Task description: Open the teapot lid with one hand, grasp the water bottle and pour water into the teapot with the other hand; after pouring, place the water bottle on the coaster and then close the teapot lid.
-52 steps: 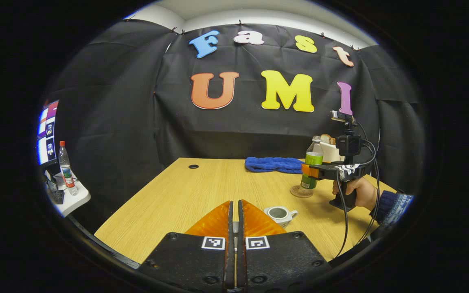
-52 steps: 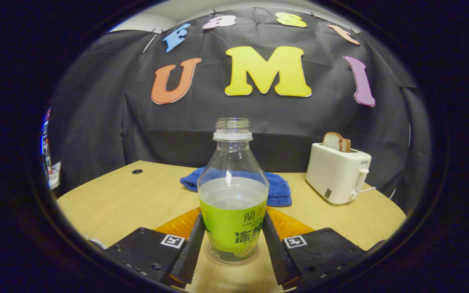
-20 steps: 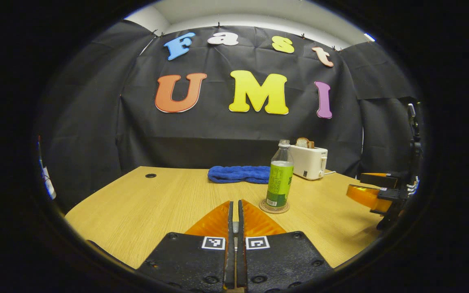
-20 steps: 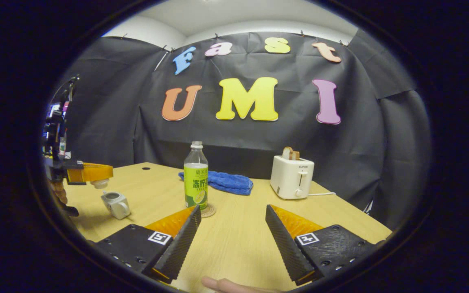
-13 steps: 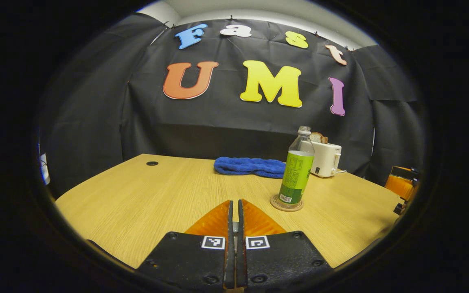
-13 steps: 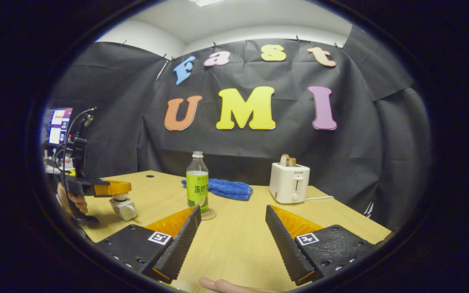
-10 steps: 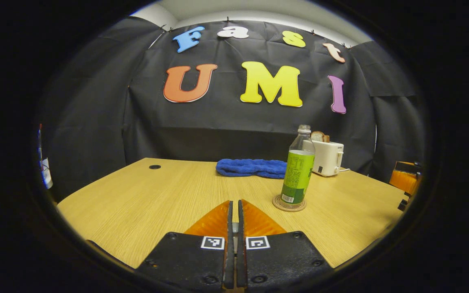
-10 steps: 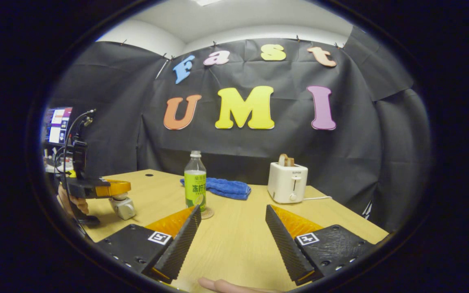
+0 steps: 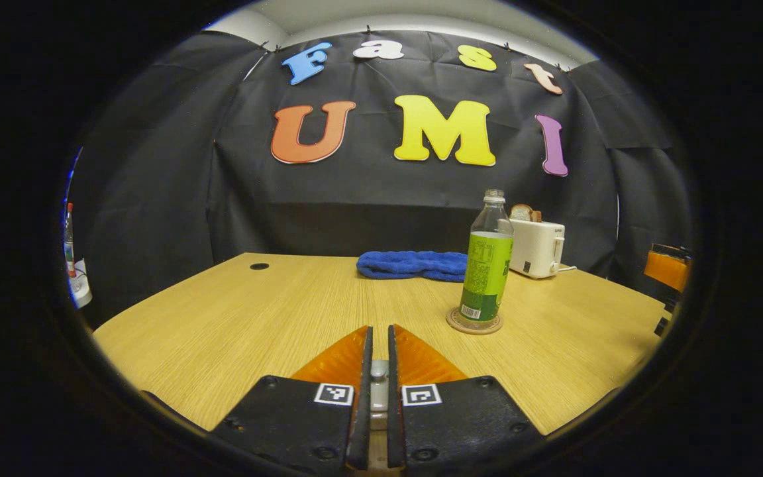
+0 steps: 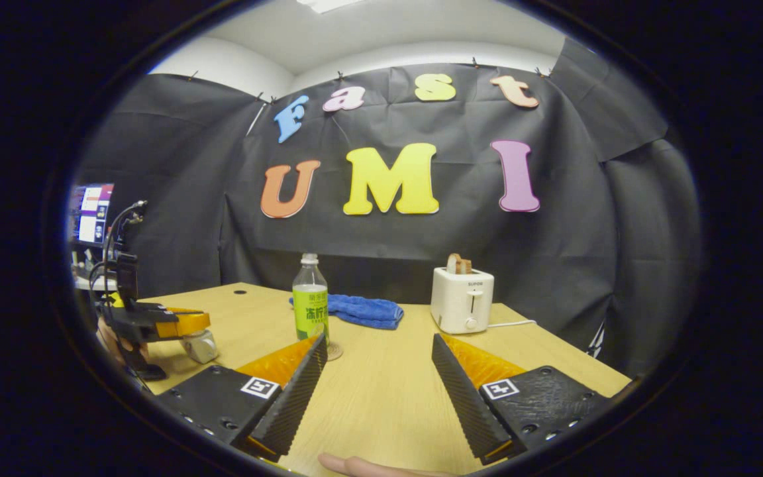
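Bare table point(image 10: 381, 391) before right claw point(image 10: 379, 371)

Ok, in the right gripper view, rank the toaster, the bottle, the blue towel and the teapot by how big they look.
1. Toaster
2. Towel and bottle: too alike to rank
3. Teapot, partly hidden behind the left tool

The bottle stands nearer the camera than the toaster and towel, so true sizes may differ.
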A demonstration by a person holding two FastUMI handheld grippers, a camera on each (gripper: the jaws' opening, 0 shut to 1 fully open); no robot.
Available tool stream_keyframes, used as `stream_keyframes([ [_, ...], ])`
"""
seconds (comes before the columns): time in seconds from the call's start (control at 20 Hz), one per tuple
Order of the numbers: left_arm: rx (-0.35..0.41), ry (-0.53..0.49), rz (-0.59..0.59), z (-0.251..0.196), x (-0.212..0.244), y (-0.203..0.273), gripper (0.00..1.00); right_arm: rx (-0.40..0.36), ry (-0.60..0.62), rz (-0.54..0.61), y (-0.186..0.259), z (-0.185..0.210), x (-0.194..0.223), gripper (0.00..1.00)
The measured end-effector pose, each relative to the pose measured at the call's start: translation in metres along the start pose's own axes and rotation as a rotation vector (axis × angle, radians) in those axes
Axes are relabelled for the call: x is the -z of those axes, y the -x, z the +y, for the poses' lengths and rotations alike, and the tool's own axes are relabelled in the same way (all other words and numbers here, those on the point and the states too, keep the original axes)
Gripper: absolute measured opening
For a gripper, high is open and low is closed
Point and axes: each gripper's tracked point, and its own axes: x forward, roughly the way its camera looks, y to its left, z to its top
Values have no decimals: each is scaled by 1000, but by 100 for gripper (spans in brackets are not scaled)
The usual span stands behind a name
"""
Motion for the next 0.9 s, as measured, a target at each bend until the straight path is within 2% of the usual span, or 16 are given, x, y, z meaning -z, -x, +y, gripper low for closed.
stream_keyframes([
  [0.05,4,4,2,-2,-2,1,29,6,-1,1,1,-3,-1,95],
  [0.2,-23,-31,-10,-6,-18,12,53,14,-3,-11,6,-3,-10,95],
  [0.25,-38,-38,-23,-6,-30,17,72,12,0,-19,8,-2,-14,95],
  [0.3,-47,-40,-35,-8,-41,21,77,11,9,-25,11,0,-18,95],
  [0.4,-58,-46,-47,-13,-62,38,78,22,33,-43,17,1,-28,96],
  [0.45,-62,-46,-64,-16,-73,47,84,37,43,-40,20,-1,-29,95],
  [0.55,-84,-55,-95,-16,-95,71,85,62,39,-28,26,-2,-35,93],
  [0.6,-87,-57,-113,-20,-106,83,88,72,33,-22,30,-2,-39,95],
  [0.65,-69,-57,-110,-26,-112,97,98,85,33,-11,33,-3,-41,97],
  [0.8,-76,-74,-141,-27,-130,137,98,95,16,10,47,-1,-50,95],
  [0.9,-114,-67,-130,-16,-134,156,97,98,13,14,59,4,-62,95],
])
